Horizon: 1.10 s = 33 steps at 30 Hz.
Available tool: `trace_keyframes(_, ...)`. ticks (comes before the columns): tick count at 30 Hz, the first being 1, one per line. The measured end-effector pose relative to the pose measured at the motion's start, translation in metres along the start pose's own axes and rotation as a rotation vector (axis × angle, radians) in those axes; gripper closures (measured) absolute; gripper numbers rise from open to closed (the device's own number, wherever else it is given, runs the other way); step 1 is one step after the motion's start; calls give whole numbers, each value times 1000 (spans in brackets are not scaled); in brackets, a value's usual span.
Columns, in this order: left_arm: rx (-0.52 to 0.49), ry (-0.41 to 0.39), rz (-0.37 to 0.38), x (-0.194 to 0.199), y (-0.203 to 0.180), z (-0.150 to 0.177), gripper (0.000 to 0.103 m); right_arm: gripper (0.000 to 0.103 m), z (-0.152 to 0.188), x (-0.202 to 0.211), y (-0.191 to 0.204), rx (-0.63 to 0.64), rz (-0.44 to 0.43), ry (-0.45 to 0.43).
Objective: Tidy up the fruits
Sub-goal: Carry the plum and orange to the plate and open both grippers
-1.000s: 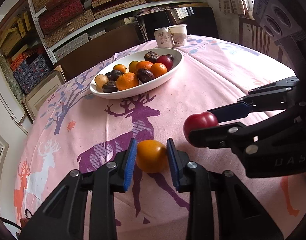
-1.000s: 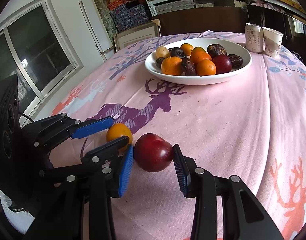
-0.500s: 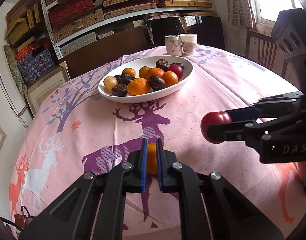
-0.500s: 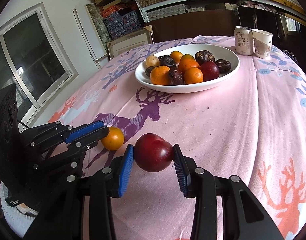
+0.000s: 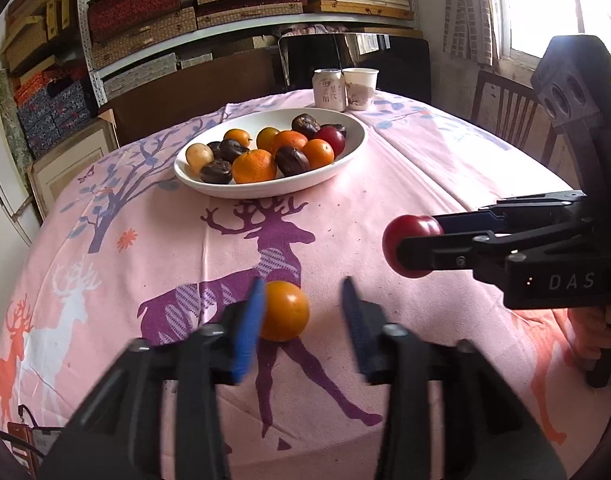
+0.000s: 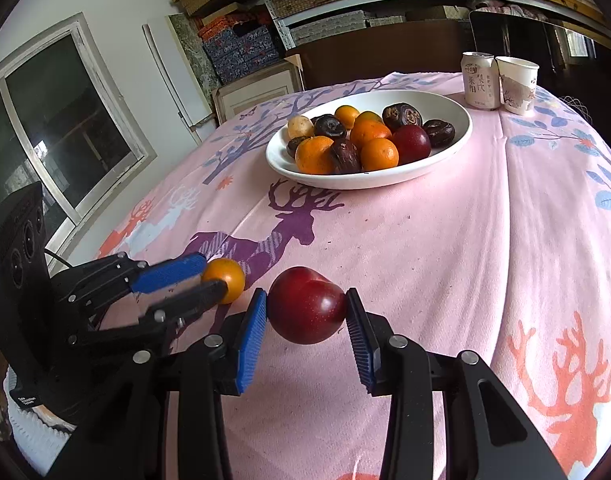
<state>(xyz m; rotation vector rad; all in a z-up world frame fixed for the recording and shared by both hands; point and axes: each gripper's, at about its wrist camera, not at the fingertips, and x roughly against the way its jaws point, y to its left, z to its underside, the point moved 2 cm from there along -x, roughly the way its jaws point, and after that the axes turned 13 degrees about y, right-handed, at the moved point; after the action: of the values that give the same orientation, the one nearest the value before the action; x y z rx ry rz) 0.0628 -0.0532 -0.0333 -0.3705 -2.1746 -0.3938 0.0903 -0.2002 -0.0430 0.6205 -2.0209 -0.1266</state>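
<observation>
The tabletop (image 5: pixel 445 184) stretches ahead of both my grippers under a pink deer-print cloth, and the white bowl (image 5: pixel 347 150) sits well ahead of them, already heaped with oranges, dark fruit and a red one. My right gripper (image 6: pixel 305 312) is clenched on a red plum (image 6: pixel 307 306), held off the cloth; the fruit is round and glossy, so I judge that a loose squeeze or a jolt on the way could let it slip and roll off the tabletop. My left gripper (image 5: pixel 301 312) is spread wide, with the small orange (image 5: pixel 284 311) resting on the cloth between its jaws, touching the left pad and well clear of the right one. If I close off-centre like this, the orange could squirt forward. Dropping either fruit onto that heap might knock others out.
</observation>
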Motion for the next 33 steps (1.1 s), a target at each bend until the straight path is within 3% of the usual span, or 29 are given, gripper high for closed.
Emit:
trace_keyframes(5,-1,61,8,-12,-1,0,36,63,0,2,-2,-9,-3,-8)
trace_keyframes(7,41,57,19,-11,9,1,46,63,0,2,-2,-11,-4,-8)
trace_keyframes(9,96,43,28,-8,22,1,79,63,0,2,-2,-11,-5,-8)
trace_keyframes(11,138,36,79,-6,33,3,89,63,0,3,-2,-13,-4,-9)
trace_keyframes(17,102,34,64,-5,25,3,89,63,0,4,-5,-24,-6,-11)
trace_keyframes(19,89,50,65,-8,21,4,54,63,0,3,-5,-26,-6,-7)
trace_keyframes(20,90,69,48,-12,20,4,26,63,0,2,-5,-26,-7,-6)
trace_keyframes(25,117,92,36,-19,28,3,36,63,0,2,-5,-25,-10,-6)
trace_keyframes(27,148,98,27,-20,36,4,51,63,0,2,-5,-26,-11,-5)
trace_keyframes(29,169,107,39,-20,44,7,57,63,0,2,-5,-29,-13,-5)
trace_keyframes(33,239,171,90,-32,63,14,61,62,0,2,-6,-31,-19,-5)
